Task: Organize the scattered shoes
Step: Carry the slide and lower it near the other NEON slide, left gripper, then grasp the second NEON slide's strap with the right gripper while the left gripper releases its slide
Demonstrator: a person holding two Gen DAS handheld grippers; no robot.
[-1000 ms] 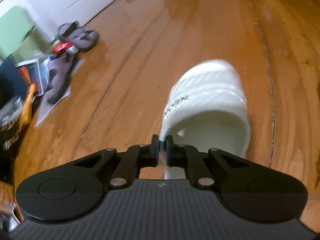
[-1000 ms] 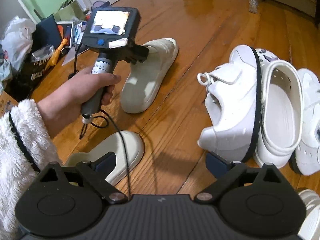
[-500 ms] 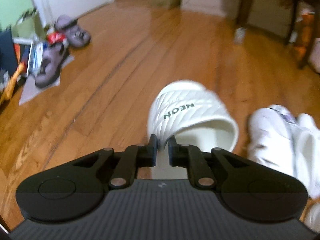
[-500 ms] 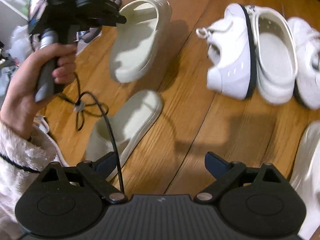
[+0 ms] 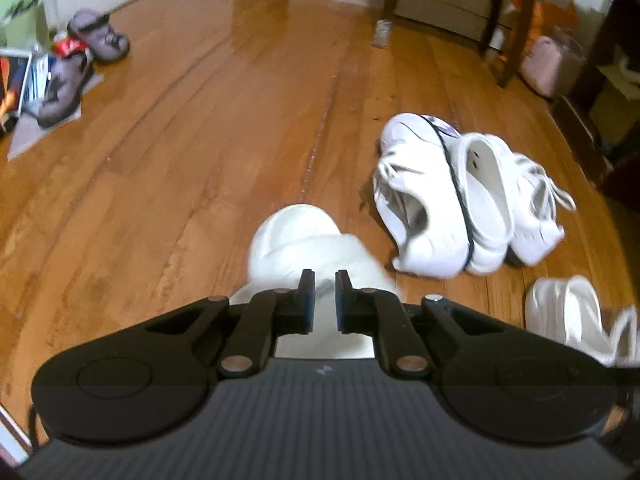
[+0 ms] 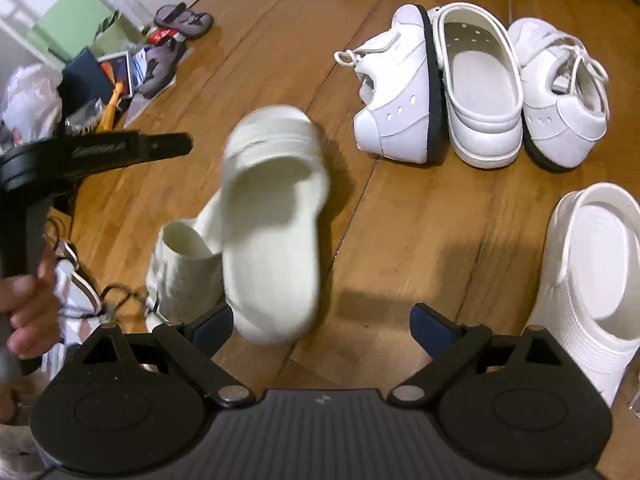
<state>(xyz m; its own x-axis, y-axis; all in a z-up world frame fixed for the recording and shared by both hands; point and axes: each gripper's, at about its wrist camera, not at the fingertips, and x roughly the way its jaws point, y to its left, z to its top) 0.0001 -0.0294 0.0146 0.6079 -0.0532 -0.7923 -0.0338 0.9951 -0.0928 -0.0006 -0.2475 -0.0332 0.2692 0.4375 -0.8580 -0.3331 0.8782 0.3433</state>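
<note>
My left gripper [image 5: 322, 280] has its jaws opening, a narrow gap between the pads. The cream slide [image 5: 304, 248] lies blurred just below and ahead of them, no longer pinched. In the right wrist view this slide [image 6: 272, 220] is blurred and apart from the left gripper's tip [image 6: 186, 145], overlapping its cream mate [image 6: 184, 264] on the floor. My right gripper [image 6: 322, 320] stands open above the floor, with only the slide's heel near its left finger. Two white sneakers [image 6: 400, 92] [image 6: 560, 92] flank a white clog [image 6: 476, 80] further back.
A white ribbed slide [image 6: 592, 272] lies at the right. Purple sandals [image 5: 100, 36] and clutter with a green box [image 6: 68, 24] line the far left wall. A dark table leg [image 5: 516, 20] and a pink bag [image 5: 548, 64] stand at the back right. A person's hand [image 6: 24, 304] holds the left tool.
The left gripper carried the cream slide up and to the right toward the white shoes, then its jaws parted and the slide came free. The right gripper drifted closer over the slides.
</note>
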